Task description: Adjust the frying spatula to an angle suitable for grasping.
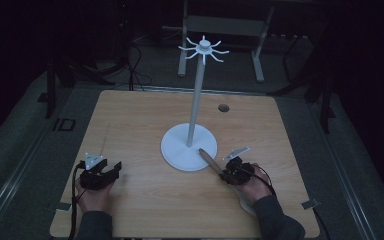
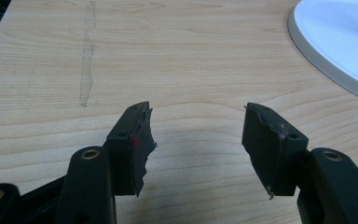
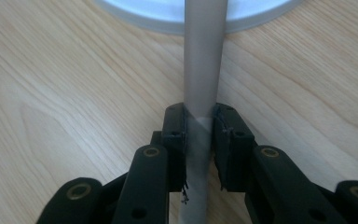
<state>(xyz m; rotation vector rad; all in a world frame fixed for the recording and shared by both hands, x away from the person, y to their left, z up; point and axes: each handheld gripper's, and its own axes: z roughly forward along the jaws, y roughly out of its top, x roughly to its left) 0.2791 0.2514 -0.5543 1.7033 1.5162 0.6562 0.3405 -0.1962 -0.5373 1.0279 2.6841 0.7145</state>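
Grey, smooth and rigid by the look of it: a slim rod, clamped between the pads of the right gripper, jaws drawn in tight on both sides of it with no gap visible. Runs up the centre of the right gripper view, far end lying over the rim of the white stand base at the top of the frame. Seen from the high view as a short dark bar just right of centre, lower half of the frame, slanting from the right gripper up-left onto the edge of the round base.

Probably light, going by its thinness; likely metal or hard plastic, so stiff, not fragile, but slick and round, hence prone to swivelling or sliding between flat pads. Held near one end, leaving a long free length to lever against the grip. Better hold judged closer to the middle, pads square across the rod, squeeze kept firm.

Left gripper spread wide, nothing between the jaws, bare wooden table beneath; sits at lower left of the high view, well apart from the rod.
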